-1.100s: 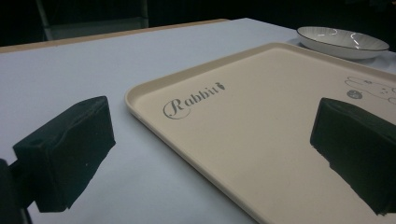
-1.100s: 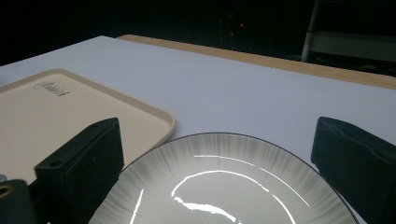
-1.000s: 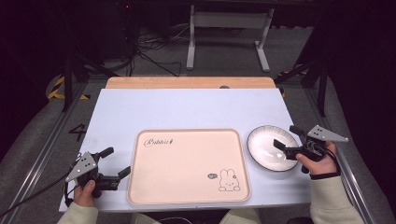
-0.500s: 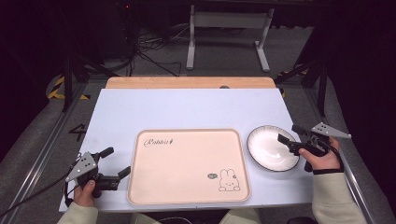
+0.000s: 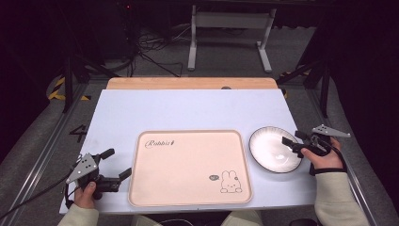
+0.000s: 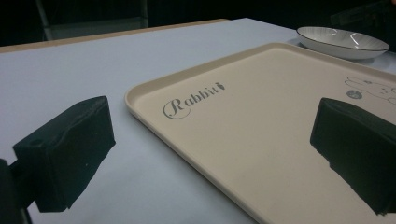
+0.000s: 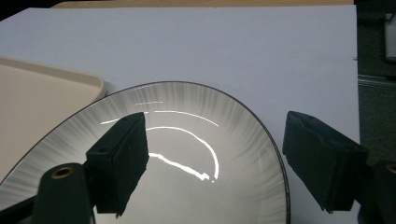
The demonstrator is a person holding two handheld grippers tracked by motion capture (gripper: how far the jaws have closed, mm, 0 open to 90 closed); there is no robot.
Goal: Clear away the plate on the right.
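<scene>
A white plate (image 5: 273, 148) with a dark rim and grey streaks lies on the pale table, just right of a beige tray (image 5: 188, 165) printed with "Rabbit" and a bunny. My right gripper (image 5: 291, 145) is at the plate's right edge. In the right gripper view (image 7: 217, 140) one jaw hangs over the plate (image 7: 196, 107) and the other outside its rim. The jaws have just been closing, with the rim between them and no pad seen pressing. My left gripper (image 5: 118, 163) rests open beside the tray's left edge, nothing between its jaws (image 6: 210, 135).
The tray (image 6: 261, 121) lies bare at the table's front middle, its corner (image 7: 42, 98) close to the plate (image 6: 343, 42). A wooden strip (image 5: 190, 83) borders the table's far edge. Stand legs and cables lie on the dark floor beyond.
My right gripper has shifted a little and sunk at the plate's right rim, and its jaws have narrowed. The left gripper has stayed put.
</scene>
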